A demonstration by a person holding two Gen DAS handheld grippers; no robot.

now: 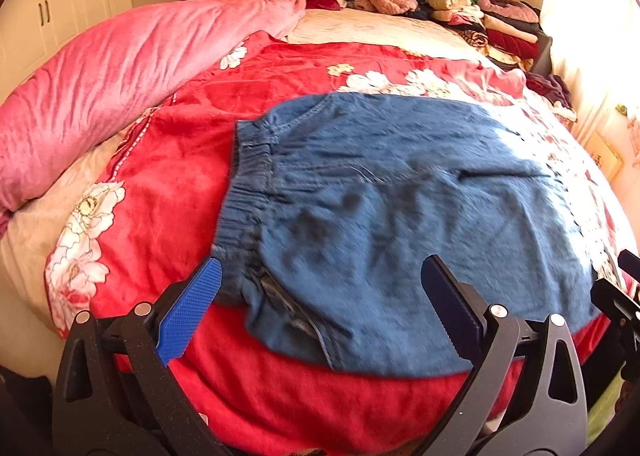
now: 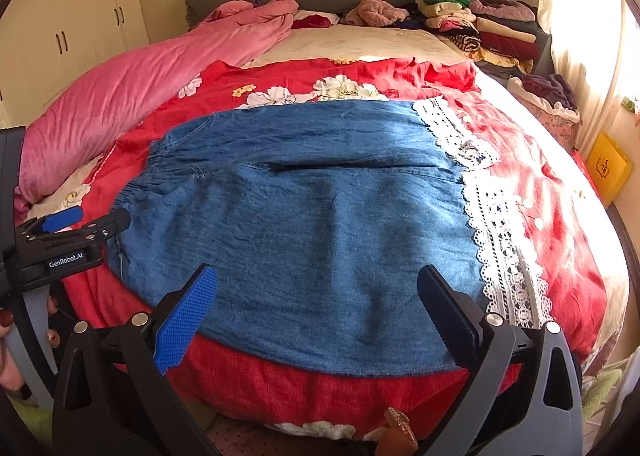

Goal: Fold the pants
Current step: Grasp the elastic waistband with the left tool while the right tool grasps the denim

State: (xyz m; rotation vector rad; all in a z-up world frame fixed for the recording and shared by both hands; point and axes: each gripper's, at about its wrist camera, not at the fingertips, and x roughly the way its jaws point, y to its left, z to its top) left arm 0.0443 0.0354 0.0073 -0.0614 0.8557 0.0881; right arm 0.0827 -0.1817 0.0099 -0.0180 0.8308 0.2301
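My left gripper [image 1: 320,308] and right gripper [image 2: 318,312] hover agape, holding nothing, over the denim pants [image 2: 304,216] spread flat on the red blanket [image 2: 560,256]. I should pinch both near-edge corners evenly for a straight fold

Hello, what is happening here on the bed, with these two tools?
A person holds a gripper in each hand over blue denim pants spread flat on a red flowered blanket. The left gripper hovers open near the elastic waistband; the right gripper hovers open near the lace hem. Neither grips the cloth.
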